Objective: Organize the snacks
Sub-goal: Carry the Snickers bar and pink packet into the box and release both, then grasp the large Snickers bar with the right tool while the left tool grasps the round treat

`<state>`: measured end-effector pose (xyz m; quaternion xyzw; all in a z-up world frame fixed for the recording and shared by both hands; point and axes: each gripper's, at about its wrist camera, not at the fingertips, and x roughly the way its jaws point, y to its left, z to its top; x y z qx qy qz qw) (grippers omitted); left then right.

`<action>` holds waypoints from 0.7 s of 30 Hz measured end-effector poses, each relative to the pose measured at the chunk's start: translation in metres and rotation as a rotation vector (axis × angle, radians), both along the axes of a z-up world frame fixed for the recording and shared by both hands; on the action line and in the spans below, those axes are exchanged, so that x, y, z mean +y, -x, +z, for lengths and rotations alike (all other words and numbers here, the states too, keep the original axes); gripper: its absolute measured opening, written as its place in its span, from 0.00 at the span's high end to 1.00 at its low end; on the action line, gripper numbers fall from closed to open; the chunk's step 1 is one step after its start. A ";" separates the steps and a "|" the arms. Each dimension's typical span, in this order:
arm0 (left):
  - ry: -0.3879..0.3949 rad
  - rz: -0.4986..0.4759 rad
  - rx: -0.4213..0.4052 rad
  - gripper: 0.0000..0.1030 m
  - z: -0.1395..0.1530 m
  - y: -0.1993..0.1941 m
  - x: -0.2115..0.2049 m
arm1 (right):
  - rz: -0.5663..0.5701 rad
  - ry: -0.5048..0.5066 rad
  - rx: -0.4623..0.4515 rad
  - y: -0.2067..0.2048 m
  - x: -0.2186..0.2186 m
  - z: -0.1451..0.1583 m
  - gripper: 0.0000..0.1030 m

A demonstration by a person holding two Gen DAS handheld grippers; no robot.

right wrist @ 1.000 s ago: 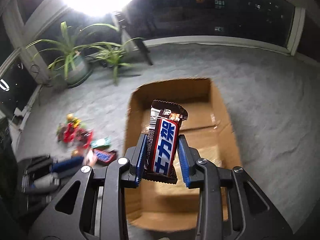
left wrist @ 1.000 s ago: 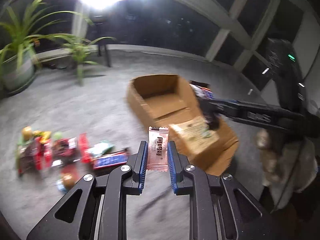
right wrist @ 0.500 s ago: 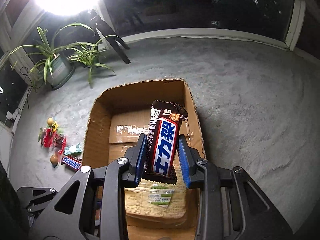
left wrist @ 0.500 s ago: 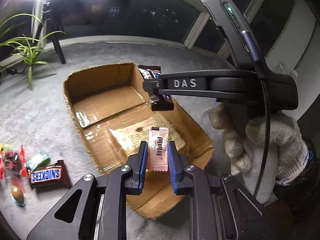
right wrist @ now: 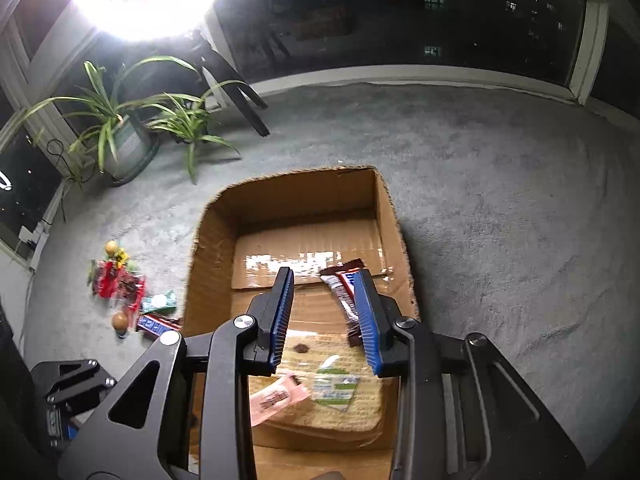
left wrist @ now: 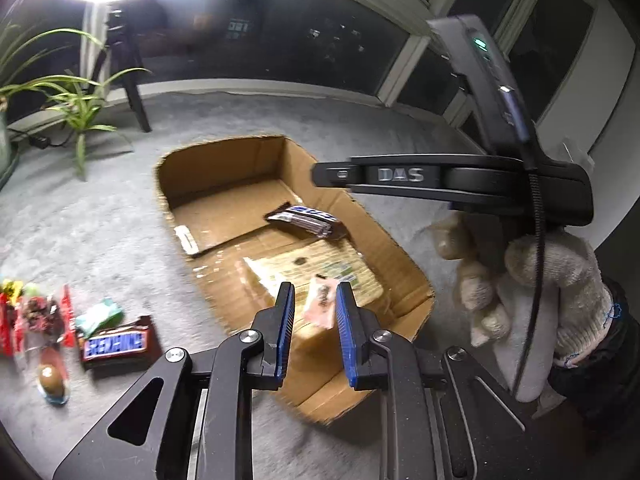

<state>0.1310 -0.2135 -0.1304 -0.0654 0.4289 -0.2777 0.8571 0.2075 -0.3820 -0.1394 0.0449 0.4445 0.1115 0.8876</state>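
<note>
Grey carpet (right wrist: pixel 500 200) is spreading out to the dark windows, with a bright lamp glaring at the top and potted plants (right wrist: pixel 120 132) standing by the sill. On it the open cardboard box (left wrist: pixel 224 164) is sitting. You are holding both grippers over it.

Your left gripper (left wrist: pixel 316 292) is hanging above the box's near end with its jaws apart. The pink candy packet (left wrist: pixel 320 306) is showing blurred and tilted in the gap, not pinched. From the right wrist view the pink candy packet (right wrist: pixel 276 398) is lying on the box floor beside the printed label (right wrist: pixel 336 388).

Your right gripper (right wrist: pixel 324 276), in your gloved hand (left wrist: pixel 540 280), is also standing with its jaws spread and nothing between them. The Snickers bar (left wrist: pixel 304 220) is lying flat on the box floor below it, near the right wall.

To the left of the box, a second Snickers bar (left wrist: pixel 116 346) and a pile of loose snacks (left wrist: pixel 36 312) are waiting on the carpet.
</note>
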 end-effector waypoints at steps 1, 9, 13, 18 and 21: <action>0.001 0.009 0.000 0.81 0.000 0.001 0.004 | 0.004 -0.011 -0.005 0.003 0.002 0.002 0.68; -0.011 0.129 0.012 0.81 -0.001 0.014 0.067 | 0.084 -0.085 -0.062 0.027 0.035 0.017 0.44; -0.026 0.188 0.022 0.81 -0.006 0.015 0.099 | 0.161 -0.077 -0.066 0.035 0.068 0.017 0.44; -0.049 0.268 0.046 0.81 -0.015 0.021 0.145 | 0.270 -0.053 -0.033 0.041 0.112 0.006 0.44; -0.071 0.292 0.059 0.81 -0.021 0.024 0.165 | 0.328 -0.032 0.008 0.039 0.137 -0.005 0.44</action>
